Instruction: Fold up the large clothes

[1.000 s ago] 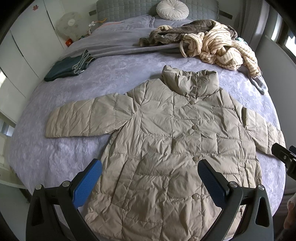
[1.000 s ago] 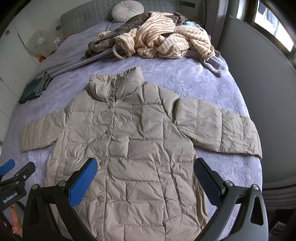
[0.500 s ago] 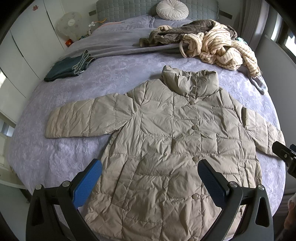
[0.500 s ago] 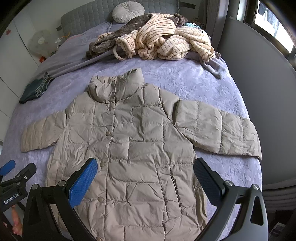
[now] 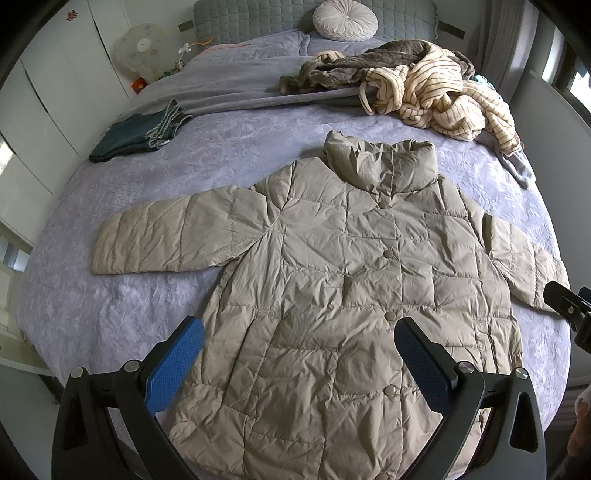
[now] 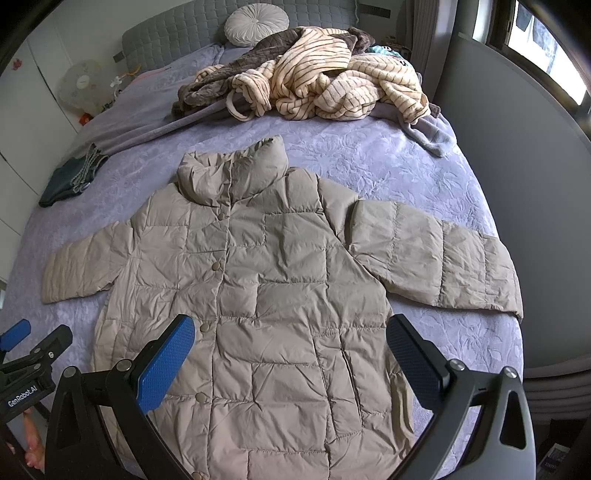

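while both tools hang above the foot of the bed, i see my left gripper (image 5: 299,354) spread wide with nothing between its blue pads (image 5: 175,365), and my right gripper (image 6: 290,350) is just as wide apart and empty. neither touches the cloth as far as i can tell. in the right wrist view the left tool shows at the lower left edge, with a bit of a person's hand (image 6: 31,439) under it.

below both lies the beige quilted puffer coat (image 5: 354,280), face up and buttoned, spread flat on the lavender bedspread (image 5: 110,295). its hem is nearest me, at the foot edge, and its tall collar (image 5: 384,164) points toward the headboard. i can see one sleeve (image 5: 162,236) stretched out to the left and the other sleeve (image 6: 432,258) lying out to the right, reaching close to the bed's right edge.

farther up on the left, a folded pair of dark jeans (image 5: 136,134) sits well apart from the coat. beyond the collar to the right, a heap of cream striped robe (image 5: 439,99) and brown fleece (image 5: 351,70) is piled on a grey blanket (image 5: 229,96). farthest off, a round white cushion (image 5: 345,18) leans at the grey quilted headboard (image 5: 258,14), and a white fan (image 5: 138,48) stands beside the bed at the left.
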A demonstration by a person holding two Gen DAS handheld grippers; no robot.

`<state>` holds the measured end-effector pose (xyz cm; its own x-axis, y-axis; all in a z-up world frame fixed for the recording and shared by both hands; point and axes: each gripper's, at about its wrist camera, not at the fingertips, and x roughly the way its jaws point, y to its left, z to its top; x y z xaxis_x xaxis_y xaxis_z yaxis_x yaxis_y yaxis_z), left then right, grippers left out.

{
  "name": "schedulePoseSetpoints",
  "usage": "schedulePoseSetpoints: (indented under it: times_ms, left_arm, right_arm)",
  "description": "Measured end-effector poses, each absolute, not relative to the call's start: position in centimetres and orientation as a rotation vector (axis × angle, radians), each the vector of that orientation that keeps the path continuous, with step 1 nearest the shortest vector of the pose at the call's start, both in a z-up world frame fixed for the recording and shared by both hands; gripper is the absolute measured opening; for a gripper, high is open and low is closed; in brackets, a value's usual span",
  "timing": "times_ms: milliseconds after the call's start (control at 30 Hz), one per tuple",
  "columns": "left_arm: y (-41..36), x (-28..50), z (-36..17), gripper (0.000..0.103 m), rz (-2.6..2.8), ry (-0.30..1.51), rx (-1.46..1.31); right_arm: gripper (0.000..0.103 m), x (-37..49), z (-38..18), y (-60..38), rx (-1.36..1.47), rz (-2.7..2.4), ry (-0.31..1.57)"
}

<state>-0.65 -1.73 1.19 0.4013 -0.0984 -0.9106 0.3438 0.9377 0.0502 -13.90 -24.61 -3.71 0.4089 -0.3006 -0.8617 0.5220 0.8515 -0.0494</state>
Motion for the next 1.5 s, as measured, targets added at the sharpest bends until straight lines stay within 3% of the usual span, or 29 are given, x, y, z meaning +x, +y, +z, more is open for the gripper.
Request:
schedulePoseSetpoints:
  times_ms: [1500]
  left_arm:
    - [-1.65,-0.36,0.94,0.103,-0.28,1.125,0.247]
  right_arm:
    - [0.103,-13.94,-3.83,-24.57,0.244,-0.524,1.023]
